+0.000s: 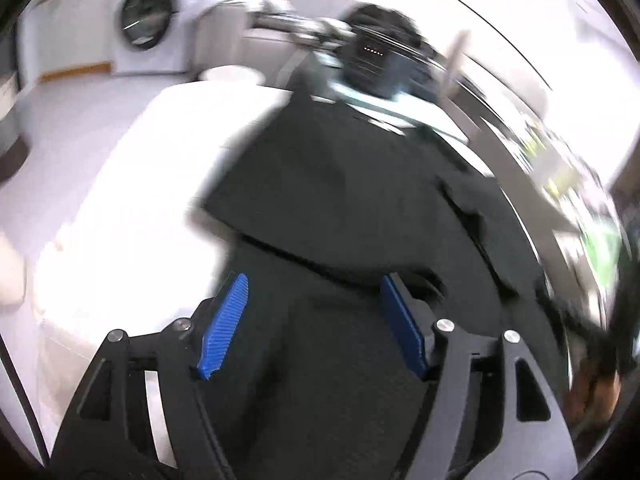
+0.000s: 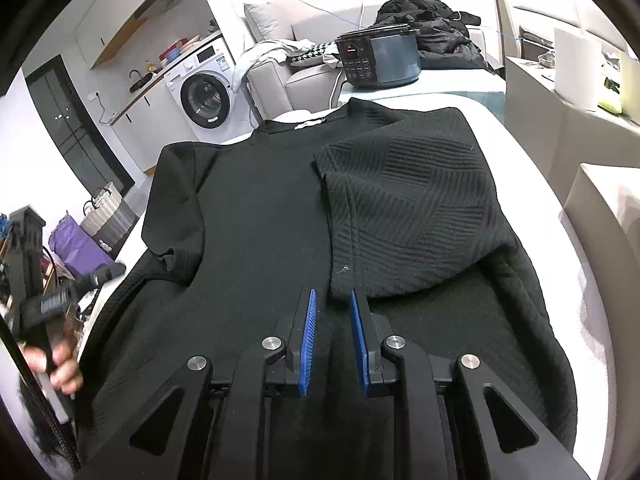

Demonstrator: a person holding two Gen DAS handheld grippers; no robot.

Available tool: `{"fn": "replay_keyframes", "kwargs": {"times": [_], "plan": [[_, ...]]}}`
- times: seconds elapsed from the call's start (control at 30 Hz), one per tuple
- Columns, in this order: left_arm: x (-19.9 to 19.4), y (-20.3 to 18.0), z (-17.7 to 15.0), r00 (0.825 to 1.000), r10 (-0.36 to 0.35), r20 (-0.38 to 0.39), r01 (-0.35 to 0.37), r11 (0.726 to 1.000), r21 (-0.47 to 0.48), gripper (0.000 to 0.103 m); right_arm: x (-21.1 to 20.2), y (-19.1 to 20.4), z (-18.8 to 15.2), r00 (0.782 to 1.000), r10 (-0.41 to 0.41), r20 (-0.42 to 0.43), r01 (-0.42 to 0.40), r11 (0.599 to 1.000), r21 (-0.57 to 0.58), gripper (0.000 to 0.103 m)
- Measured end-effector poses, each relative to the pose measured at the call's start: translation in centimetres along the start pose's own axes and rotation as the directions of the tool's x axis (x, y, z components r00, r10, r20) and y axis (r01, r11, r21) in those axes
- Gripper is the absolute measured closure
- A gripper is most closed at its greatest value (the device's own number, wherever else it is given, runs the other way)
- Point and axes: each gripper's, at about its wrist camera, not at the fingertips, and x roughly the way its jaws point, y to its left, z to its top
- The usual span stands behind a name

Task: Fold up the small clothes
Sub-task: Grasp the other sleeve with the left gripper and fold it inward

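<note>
With one side of the black top (image 2: 248,216) already folded across its middle on the white tabletop (image 2: 532,184), the other sleeve and hem remain, left tongs (image 1: 314,320) wide and empty, right tongs (image 2: 332,338) narrow over the cloth, gripping nothing visible.

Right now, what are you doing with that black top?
A person is folding a black top on a white table with a gripper in each hand. One side panel is already folded across the middle; the other sleeve lies flat. The left gripper is over the fabric, jaws open and empty. The right gripper rests near the folded edge, jaws narrowly apart, gripping nothing visible.
</note>
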Motion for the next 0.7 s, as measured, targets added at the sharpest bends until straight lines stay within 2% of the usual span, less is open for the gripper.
{"fn": "replay_keyframes", "kwargs": {"times": [0.07, 0.13, 0.2, 0.27, 0.33, 0.37, 0.47, 0.6, 0.67, 0.7], "plan": [[1.3, 2.5, 1.8, 1.000, 0.010, 0.014, -0.009, 0.998, -0.064, 0.036, 0.0, 0.1, 0.0, 1.000, -0.001, -0.001, 0.001, 1.000, -0.002, 0.085], [3.3, 4.0, 3.5, 0.998, 0.068, -0.004, -0.068, 0.993, -0.098, 0.036, 0.0, 0.1, 0.1, 1.000, 0.000, -0.001, 0.000, 1.000, -0.002, 0.085], [5.2, 5.0, 4.9, 0.998, 0.057, -0.013, -0.058, 0.992, -0.113, 0.037, -0.1, 0.0, 0.1, 1.000, -0.003, -0.001, 0.003, 1.000, -0.003, 0.085], [6.2, 5.6, 5.8, 0.999, 0.030, -0.022, -0.033, 0.993, -0.111, 0.051, 0.0, -0.1, 0.1, 1.000, -0.011, -0.005, 0.011, 1.000, 0.000, 0.085], [6.8, 5.3, 6.5, 0.999, -0.025, -0.047, 0.020, 0.994, -0.111, 0.099, 0.1, -0.2, 0.1, 1.000, -0.015, -0.009, 0.015, 1.000, 0.006, 0.085], [7.6, 4.1, 6.8, 0.997, -0.053, -0.050, 0.048, 0.993, -0.106, 0.100, 0.2, -0.3, 0.1, 1.000, -0.018, -0.011, 0.018, 1.000, 0.010, 0.085], [6.5, 0.8, 8.4, 0.992, -0.129, 0.004, 0.130, 0.991, -0.033, 0.100, 0.3, -0.5, 0.0, 1.000, -0.025, -0.017, 0.026, 0.999, 0.021, 0.085], [5.6, -5.8, 10.8, 0.959, -0.282, 0.027, 0.280, 0.957, 0.074, 0.100, 0.0, -0.3, 0.1, 0.999, -0.037, -0.018, 0.037, 0.999, 0.013, 0.085], [6.9, -10.5, 11.3, 0.942, -0.336, -0.025, 0.336, 0.932, 0.135, 0.098, -0.3, -0.3, 0.1, 0.999, -0.042, -0.013, 0.042, 0.999, 0.016, 0.085], [7.5, -12.3, 11.2, 0.935, -0.350, -0.061, 0.355, 0.920, 0.166, 0.083, -0.3, -0.3, 0.2, 0.999, -0.044, -0.010, 0.045, 0.999, 0.018, 0.085]]}}
